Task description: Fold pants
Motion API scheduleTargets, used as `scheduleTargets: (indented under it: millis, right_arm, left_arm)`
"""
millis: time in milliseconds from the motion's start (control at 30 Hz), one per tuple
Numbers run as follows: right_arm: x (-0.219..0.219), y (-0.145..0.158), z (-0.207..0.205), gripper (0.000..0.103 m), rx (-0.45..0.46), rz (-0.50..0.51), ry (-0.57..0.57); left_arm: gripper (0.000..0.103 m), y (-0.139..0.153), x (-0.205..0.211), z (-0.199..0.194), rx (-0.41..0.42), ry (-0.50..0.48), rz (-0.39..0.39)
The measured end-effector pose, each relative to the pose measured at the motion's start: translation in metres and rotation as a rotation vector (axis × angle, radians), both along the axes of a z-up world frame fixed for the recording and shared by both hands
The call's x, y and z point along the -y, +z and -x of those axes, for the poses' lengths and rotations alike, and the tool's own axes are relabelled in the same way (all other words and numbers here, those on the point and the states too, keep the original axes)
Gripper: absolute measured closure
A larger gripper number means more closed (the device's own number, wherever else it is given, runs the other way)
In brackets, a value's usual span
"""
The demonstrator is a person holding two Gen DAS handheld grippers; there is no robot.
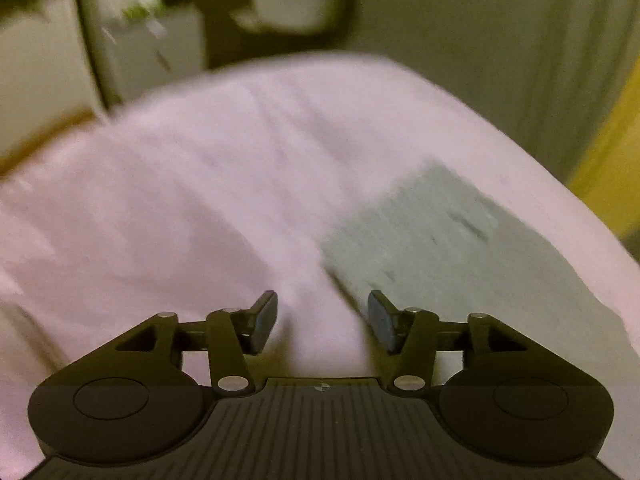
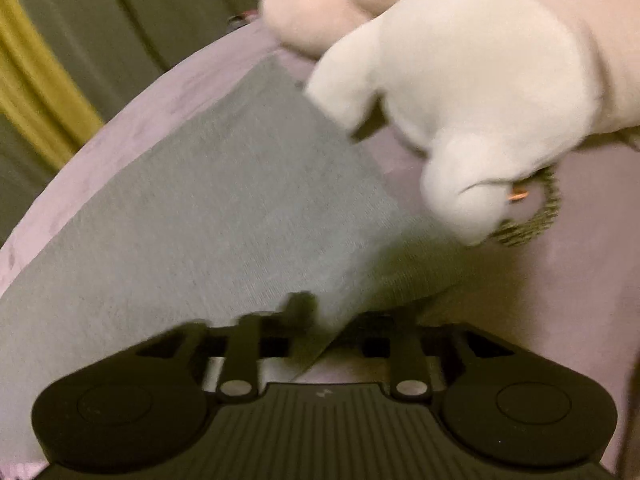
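The grey pants [image 2: 208, 208] lie flat on a pink bed sheet [image 2: 132, 120]. In the left wrist view the pants [image 1: 448, 248] show as a grey patch to the right. My left gripper [image 1: 322, 322] is open and empty above the sheet [image 1: 192, 184], just left of the pants' edge. My right gripper [image 2: 324, 320] sits at the pants' right edge, and grey cloth runs between its blurred fingers. The frames do not show whether it is open or shut.
A white plush toy [image 2: 472, 92] lies on the bed right of the pants, with a pinkish one [image 2: 320, 12] behind it. Grey curtains [image 1: 500, 40] and a yellow strip [image 2: 36, 92] hang past the bed's edge. Blurred furniture [image 1: 240, 20] stands beyond.
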State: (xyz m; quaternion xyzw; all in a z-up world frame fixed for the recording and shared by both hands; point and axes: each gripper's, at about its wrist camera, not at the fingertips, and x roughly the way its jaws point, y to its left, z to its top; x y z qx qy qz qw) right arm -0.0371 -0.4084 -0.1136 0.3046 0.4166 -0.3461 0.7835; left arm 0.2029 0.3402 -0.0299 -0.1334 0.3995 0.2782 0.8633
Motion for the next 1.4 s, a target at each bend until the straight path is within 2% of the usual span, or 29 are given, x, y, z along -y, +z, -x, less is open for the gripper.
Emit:
scheduleTargets:
  millis: [33, 100, 167, 200, 233, 267, 333, 367, 400, 433, 467, 567, 600, 633, 733, 767, 800, 867, 900, 1033, 1233, 1400]
  right_arm:
    - [0.000, 0.008, 0.002, 0.036, 0.006, 0.031, -0.019]
    - [-0.009, 0.027, 0.001, 0.036, 0.036, 0.111, -0.018]
    - [-0.026, 0.042, -0.006, 0.033, 0.076, 0.194, 0.010]
    - [-0.035, 0.050, -0.012, 0.024, 0.118, 0.206, 0.052]
    - [-0.044, 0.055, -0.020, 0.012, 0.164, 0.188, 0.097]
    - [-0.051, 0.057, -0.029, 0.008, 0.217, 0.147, 0.149]
    - [-0.062, 0.048, -0.050, 0.005, 0.298, -0.024, 0.245]
    - [-0.064, 0.038, -0.062, 0.005, 0.310, -0.127, 0.282]
    - [-0.066, 0.028, -0.071, 0.005, 0.300, -0.185, 0.290]
    - [-0.065, 0.018, -0.077, 0.005, 0.270, -0.198, 0.284]
    - [-0.060, 0.009, -0.078, 0.005, 0.232, -0.179, 0.274]
    - [-0.027, -0.016, -0.054, 0.006, 0.066, -0.164, 0.151]
    - [-0.014, -0.018, -0.037, 0.018, 0.102, -0.168, 0.120]
    - [-0.005, -0.013, -0.020, 0.024, 0.139, -0.152, 0.083]
    - [0.001, 0.009, 0.008, 0.024, -0.003, 0.099, -0.022]
    - [0.004, 0.014, 0.020, 0.024, 0.005, 0.125, -0.048]
    - [0.007, 0.015, 0.029, 0.024, 0.040, 0.095, -0.062]
    - [0.015, 0.012, 0.052, 0.024, 0.149, -0.016, -0.097]
    - [0.015, 0.010, 0.057, 0.024, 0.175, -0.047, -0.113]
    - [0.013, -0.003, 0.074, 0.023, 0.206, -0.101, -0.168]
    - [0.019, -0.024, 0.089, 0.018, 0.292, -0.163, -0.194]
    - [0.021, -0.033, 0.092, 0.018, 0.348, -0.161, -0.181]
  left_arm:
    - [0.034, 0.009, 0.005, 0.003, 0.009, 0.020, -0.067]
    - [0.026, 0.023, 0.018, 0.007, 0.055, 0.001, -0.133]
    - [0.020, 0.034, 0.042, 0.008, 0.116, -0.093, -0.137]
    - [0.014, 0.035, 0.055, 0.006, 0.129, -0.145, -0.131]
    - [0.011, 0.035, 0.067, 0.002, 0.132, -0.195, -0.125]
    - [0.010, 0.032, 0.080, -0.002, 0.132, -0.245, -0.121]
    - [0.010, 0.019, 0.106, -0.012, 0.107, -0.327, -0.116]
    - [0.010, 0.009, 0.117, -0.017, 0.075, -0.356, -0.108]
    - [0.011, 0.000, 0.123, -0.022, 0.043, -0.368, -0.105]
    - [0.014, -0.012, 0.127, -0.027, -0.004, -0.375, -0.107]
    - [0.019, -0.023, 0.131, -0.029, -0.048, -0.384, -0.117]
    - [0.019, -0.043, 0.134, -0.027, -0.115, -0.415, -0.201]
    - [0.019, -0.045, 0.134, -0.025, -0.126, -0.411, -0.232]
    - [0.019, -0.048, 0.135, -0.025, -0.139, -0.404, -0.268]
    - [0.019, -0.043, 0.154, -0.019, -0.121, -0.434, -0.308]
    - [0.018, -0.039, 0.166, -0.015, -0.103, -0.468, -0.302]
    - [0.015, -0.038, 0.177, -0.013, -0.088, -0.500, -0.292]
    - [0.011, -0.033, 0.201, -0.003, -0.061, -0.577, -0.257]
    - [0.011, -0.031, 0.214, 0.003, -0.051, -0.616, -0.236]
    - [0.009, -0.043, 0.247, 0.017, -0.071, -0.706, -0.131]
    - [0.009, -0.081, 0.249, 0.020, -0.195, -0.673, -0.048]
    - [0.008, -0.085, 0.257, 0.028, -0.173, -0.680, -0.121]
